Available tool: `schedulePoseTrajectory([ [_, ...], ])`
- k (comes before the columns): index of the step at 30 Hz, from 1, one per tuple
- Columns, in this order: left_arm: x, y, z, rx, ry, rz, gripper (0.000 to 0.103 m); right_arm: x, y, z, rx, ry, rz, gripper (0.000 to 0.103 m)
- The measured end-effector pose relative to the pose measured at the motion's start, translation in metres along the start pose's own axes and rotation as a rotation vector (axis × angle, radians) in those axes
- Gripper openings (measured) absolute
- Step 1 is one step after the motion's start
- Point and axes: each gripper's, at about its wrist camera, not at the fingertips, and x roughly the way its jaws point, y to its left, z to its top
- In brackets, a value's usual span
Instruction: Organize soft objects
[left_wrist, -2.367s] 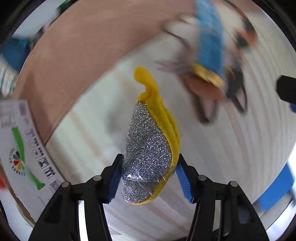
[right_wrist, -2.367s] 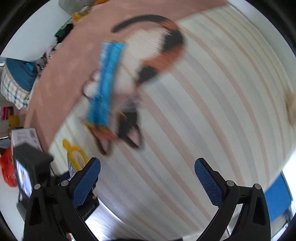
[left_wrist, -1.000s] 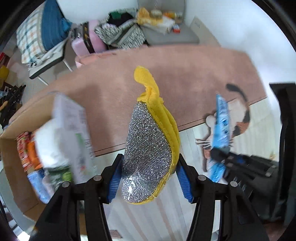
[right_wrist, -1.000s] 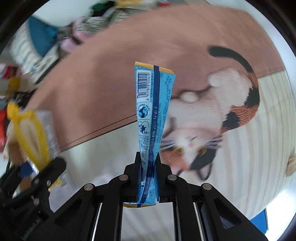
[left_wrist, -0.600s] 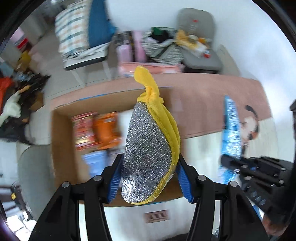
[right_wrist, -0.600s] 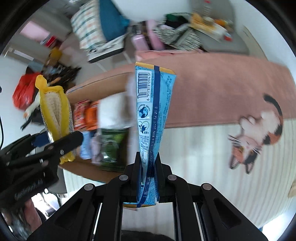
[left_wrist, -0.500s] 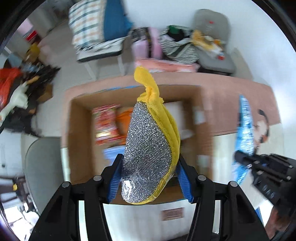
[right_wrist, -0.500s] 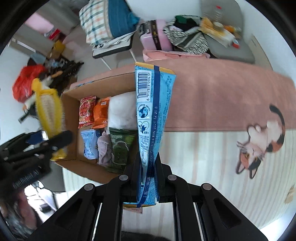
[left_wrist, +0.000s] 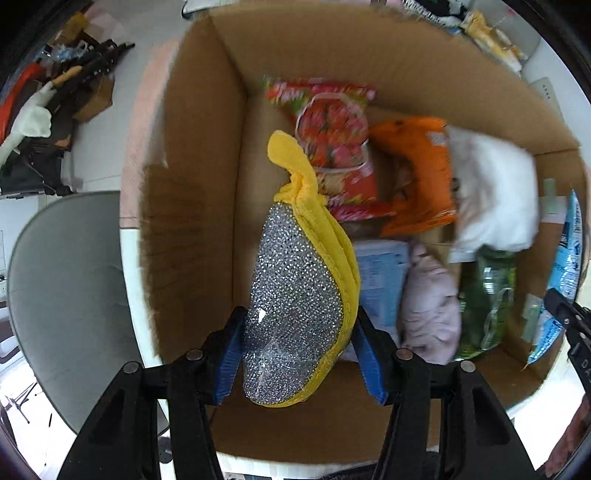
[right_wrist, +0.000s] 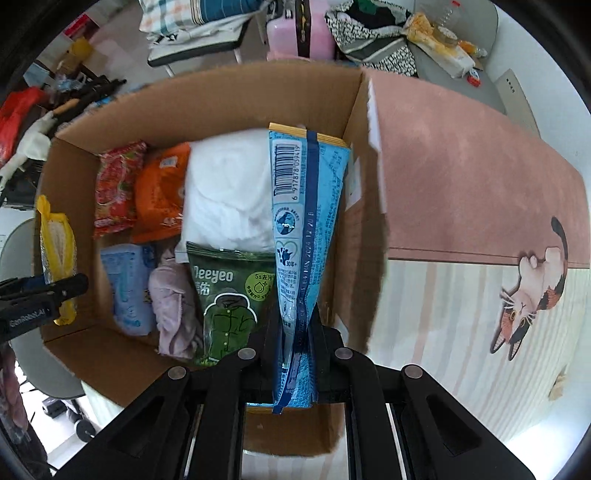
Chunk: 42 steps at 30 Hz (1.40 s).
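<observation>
My left gripper (left_wrist: 299, 354) hangs over the open cardboard box (left_wrist: 199, 147) near its left wall, pointing down. A yellow sponge with a glittery silver face (left_wrist: 299, 295) stands between its blue pads; the jaws are opening, the pads still touching it. My right gripper (right_wrist: 295, 332) is shut on a tall blue packet (right_wrist: 306, 206) above the box's right side (right_wrist: 207, 99). The same sponge (right_wrist: 55, 236) shows at the left of the right wrist view. Inside lie a red snack bag (left_wrist: 332, 140), an orange bag (left_wrist: 417, 177), a white soft pack (left_wrist: 495, 195) and a green packet (right_wrist: 229, 291).
A pink cloth (right_wrist: 173, 306) and a light blue pack (right_wrist: 127, 284) also lie in the box. Right of the box are a pink rug (right_wrist: 461, 192) and a striped cat mat (right_wrist: 524, 288). A grey round seat (left_wrist: 66, 295) stands left; clutter lies behind.
Both grippers have swept from the cat mat to above the cardboard box and come lower over it. The sponge and the blue packet stayed in their grips.
</observation>
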Motion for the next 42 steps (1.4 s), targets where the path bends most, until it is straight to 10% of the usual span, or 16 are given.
schedulePoseTrajectory([
  [6,0.009,-0.006,-0.004,0.026,0.02,-0.017,0.073,0.014,0.003,0.004,-0.004,0.03,-0.066,0.018],
  [10,0.0,-0.011,-0.008,0.021,-0.016,-0.014,0.085,0.008,0.004,0.002,-0.001,0.022,-0.051,0.053],
  [22,-0.051,-0.039,-0.05,0.018,-0.176,-0.026,0.1,-0.026,0.009,-0.023,0.029,-0.04,0.047,0.103],
  [42,-0.087,-0.031,-0.085,0.006,-0.326,0.005,0.1,-0.051,0.01,-0.057,0.046,-0.111,0.019,0.103],
])
